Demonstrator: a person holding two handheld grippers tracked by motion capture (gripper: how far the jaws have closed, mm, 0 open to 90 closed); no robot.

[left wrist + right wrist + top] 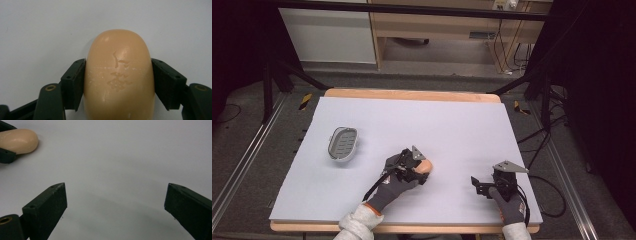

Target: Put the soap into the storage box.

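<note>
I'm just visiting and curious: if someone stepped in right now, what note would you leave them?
Left gripper: shut on the soap bar, jaws pressing both its sides, near the table's middle front.
Right gripper: open, holding nothing, over bare table at the right front.
Soap dish: at the left, apart from the soap, nothing in it.
Done: soap gripped.
Left, probably: carry it to the dish and let go.
</note>
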